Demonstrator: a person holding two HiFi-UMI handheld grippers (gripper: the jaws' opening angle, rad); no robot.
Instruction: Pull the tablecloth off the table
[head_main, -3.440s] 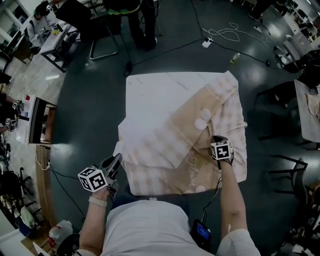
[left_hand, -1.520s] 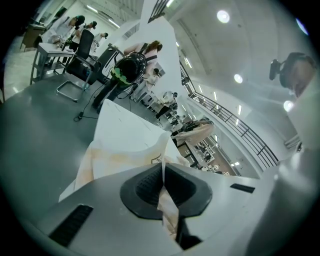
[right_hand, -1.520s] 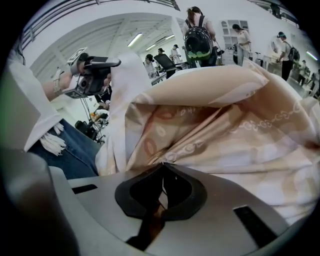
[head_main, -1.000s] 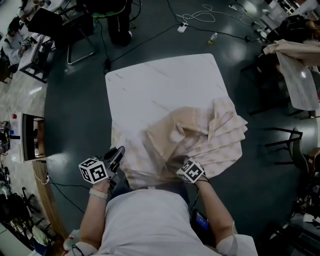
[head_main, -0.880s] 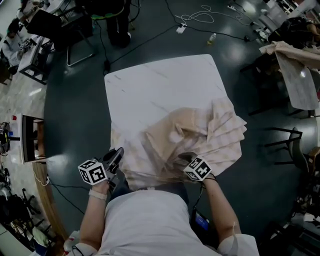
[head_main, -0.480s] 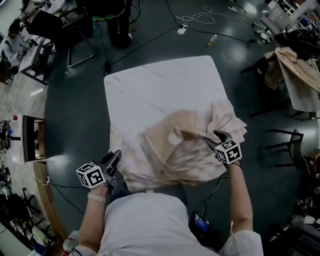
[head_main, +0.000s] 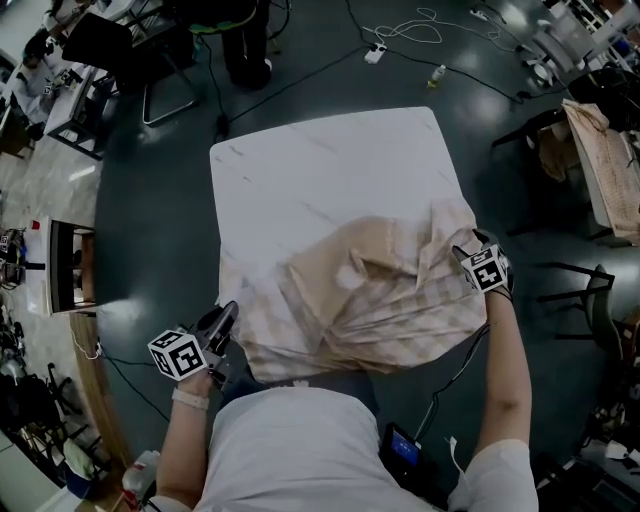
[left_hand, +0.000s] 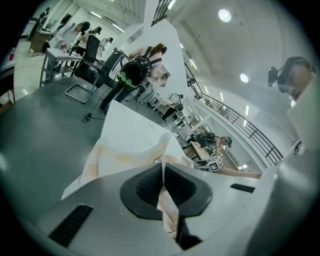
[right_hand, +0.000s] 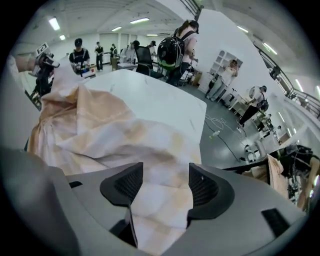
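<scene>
A beige checked tablecloth (head_main: 370, 300) lies bunched over the near half of the white marble-look table (head_main: 320, 170), whose far half is bare. My left gripper (head_main: 226, 318) is at the near left corner, shut on a thin fold of the tablecloth (left_hand: 170, 150) that is pinched between the pads of this left gripper (left_hand: 164, 172). My right gripper (head_main: 468, 248) is at the cloth's right edge. In the right gripper view the jaws of the right gripper (right_hand: 165, 182) are opening; the tablecloth (right_hand: 100, 125) lies loose between them, and the pads do not press it.
Dark floor surrounds the table. A black chair frame (head_main: 585, 290) stands to the right, with another cloth-draped table (head_main: 605, 150) beyond it. Cables and a power strip (head_main: 378, 52) lie on the floor at the back. A person (head_main: 245, 40) and desks are at the far left.
My right gripper has travelled from the near middle of the cloth to its right edge. The left gripper has stayed at the near left corner.
</scene>
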